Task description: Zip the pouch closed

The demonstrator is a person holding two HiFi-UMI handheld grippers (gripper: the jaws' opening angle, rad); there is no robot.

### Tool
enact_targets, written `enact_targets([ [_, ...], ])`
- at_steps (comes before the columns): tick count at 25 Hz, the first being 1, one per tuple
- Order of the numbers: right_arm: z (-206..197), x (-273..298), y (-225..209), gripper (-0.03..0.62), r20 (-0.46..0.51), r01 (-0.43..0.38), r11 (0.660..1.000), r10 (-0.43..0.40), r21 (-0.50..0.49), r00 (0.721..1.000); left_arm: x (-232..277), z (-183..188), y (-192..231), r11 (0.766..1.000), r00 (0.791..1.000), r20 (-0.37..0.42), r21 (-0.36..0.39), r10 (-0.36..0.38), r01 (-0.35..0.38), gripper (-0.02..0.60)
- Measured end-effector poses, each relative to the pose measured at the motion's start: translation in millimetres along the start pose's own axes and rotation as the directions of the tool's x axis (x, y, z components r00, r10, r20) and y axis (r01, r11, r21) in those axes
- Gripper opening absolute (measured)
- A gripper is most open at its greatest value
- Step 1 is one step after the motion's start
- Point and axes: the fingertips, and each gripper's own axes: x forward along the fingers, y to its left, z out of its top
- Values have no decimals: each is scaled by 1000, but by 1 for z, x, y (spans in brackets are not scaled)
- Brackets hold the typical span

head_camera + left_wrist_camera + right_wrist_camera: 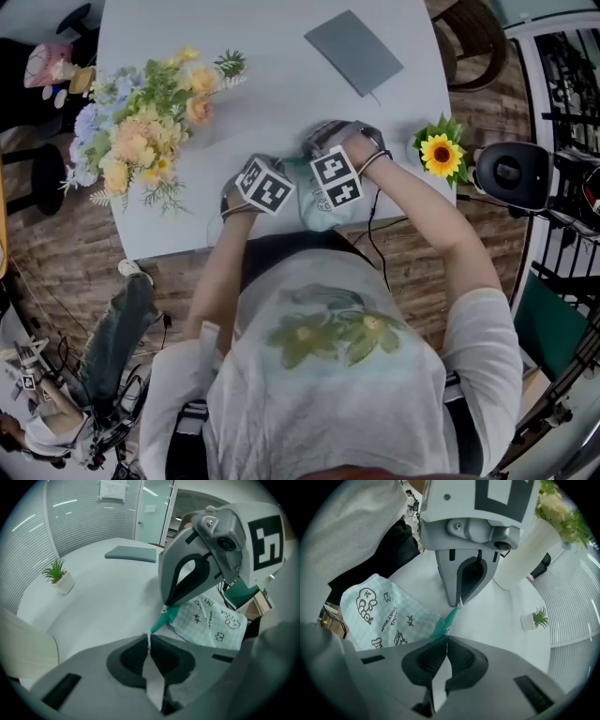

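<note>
I see the pouch (211,620) lying on the pale counter (272,84), close to the edge at 6 o'clock in the head view. It is mostly hidden there under my two tools. It is light green with little squares and small black drawings.

A teal zip strip (451,616) sticks out from one corner of the pouch. My left gripper (149,641) has its jaws pressed together on the thin white tip at the far end of that strip. My right gripper (445,639) has its jaws pressed together on the other end, right beside the pouch cloth. I cannot tell if it has the little zip puller. The two tools face each other, tips very near, and the strip is pulled straight between them.

In the left gripper view the strip runs from the jaws up toward 1 o'clock. The long side of the pouch goes on from there toward 4 o'clock. In the right gripper view the strip also points to 1 o'clock, and the pouch spreads out toward 9 o'clock.

On the counter in the head view, a bunch of flowers (141,131) stands at 10 o'clock. A grey notebook (354,52) lies at 12 o'clock. A sunflower (442,153) sits at 3 o'clock.
</note>
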Motion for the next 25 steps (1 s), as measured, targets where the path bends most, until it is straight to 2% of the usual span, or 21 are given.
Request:
enact_targets([
  [25, -7, -2, 5, 18, -25, 39, 999, -38, 31, 999, 0, 0, 0, 1000, 1000, -2, 5, 11, -11, 25],
])
